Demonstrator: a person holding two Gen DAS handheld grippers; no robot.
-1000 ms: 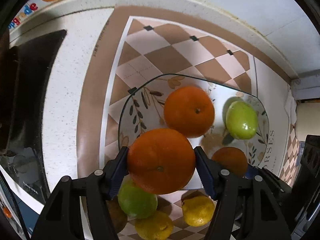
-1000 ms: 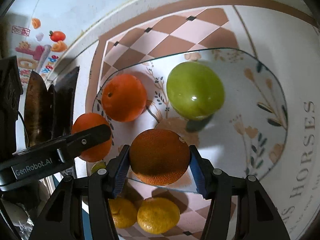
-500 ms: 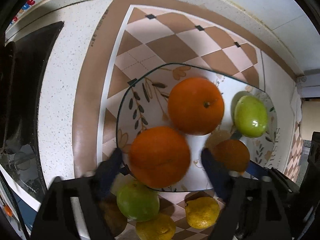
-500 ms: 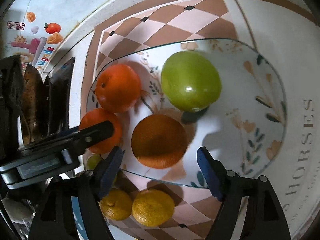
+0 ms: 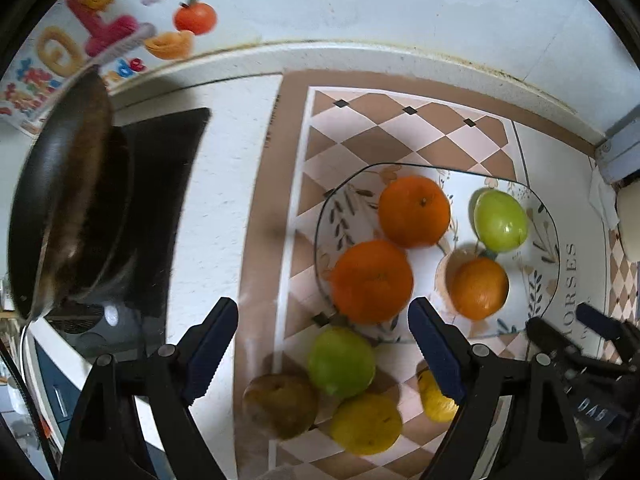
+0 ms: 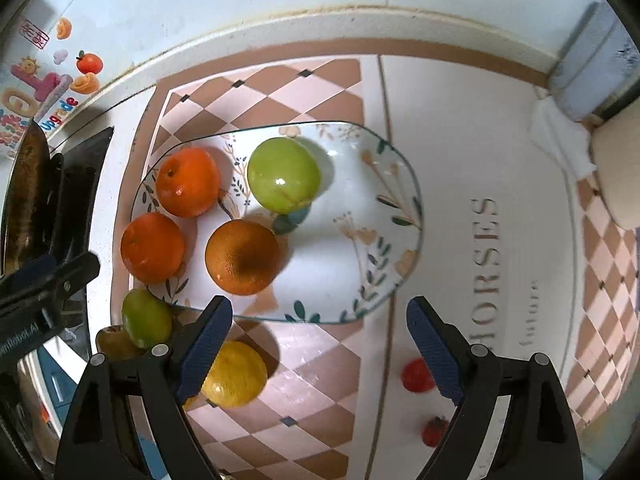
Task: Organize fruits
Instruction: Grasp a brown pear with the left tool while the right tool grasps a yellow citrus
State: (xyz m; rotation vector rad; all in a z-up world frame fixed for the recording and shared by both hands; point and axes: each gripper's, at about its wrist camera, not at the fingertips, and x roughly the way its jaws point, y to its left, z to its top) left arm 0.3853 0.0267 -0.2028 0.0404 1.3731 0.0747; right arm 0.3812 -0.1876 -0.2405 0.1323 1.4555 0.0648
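Fruits lay on the glass plate with a leaf pattern [image 6: 384, 216] on the checked counter mat [image 6: 280, 92]: three round oranges [image 6: 242, 257] and one shiny green apple [image 6: 283, 179]. Just before its near rim lay another green apple [image 5: 341, 361], yellow lemons [image 5: 366, 424] and a brown fruit [image 5: 280, 404]. The left gripper [image 5: 323, 354] and the right gripper [image 6: 320, 350] had their fingers spread wide, holding nothing. A dark frying pan [image 5: 64, 200] stood far left.
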